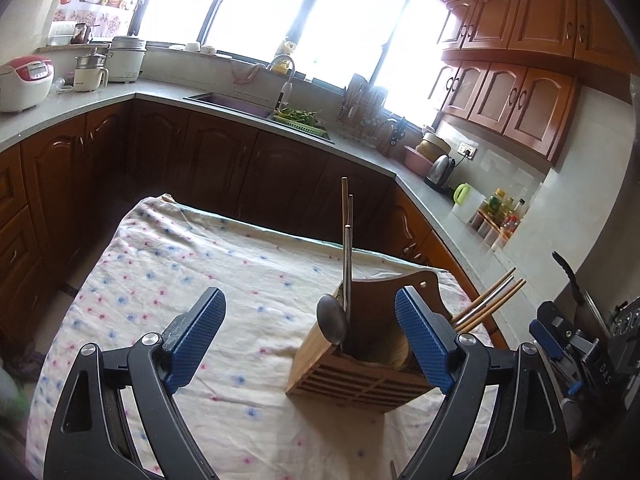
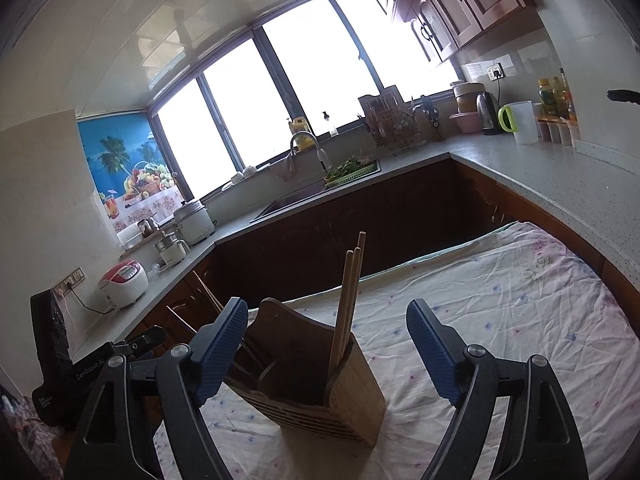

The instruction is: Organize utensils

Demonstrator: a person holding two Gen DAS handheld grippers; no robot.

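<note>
A wooden utensil holder (image 1: 360, 372) stands on the floral tablecloth (image 1: 200, 272). In the left wrist view it holds a metal spoon (image 1: 332, 322), upright chopsticks (image 1: 347, 248) and more chopsticks (image 1: 490, 300) leaning right. My left gripper (image 1: 310, 306) is open and empty, just in front of the holder. In the right wrist view the holder (image 2: 320, 392) holds wooden chopsticks (image 2: 348, 304). My right gripper (image 2: 326, 320) is open and empty, above and around the holder's near side. The other gripper (image 2: 100, 368) shows at the left.
Kitchen counters (image 1: 100, 100) wrap around the table, with rice cookers (image 1: 24, 82), a sink (image 1: 236, 102), a dish rack (image 1: 364, 116), a kettle (image 1: 440, 168) and bottles (image 1: 500, 208). The right gripper's body (image 1: 572, 344) is close at the right.
</note>
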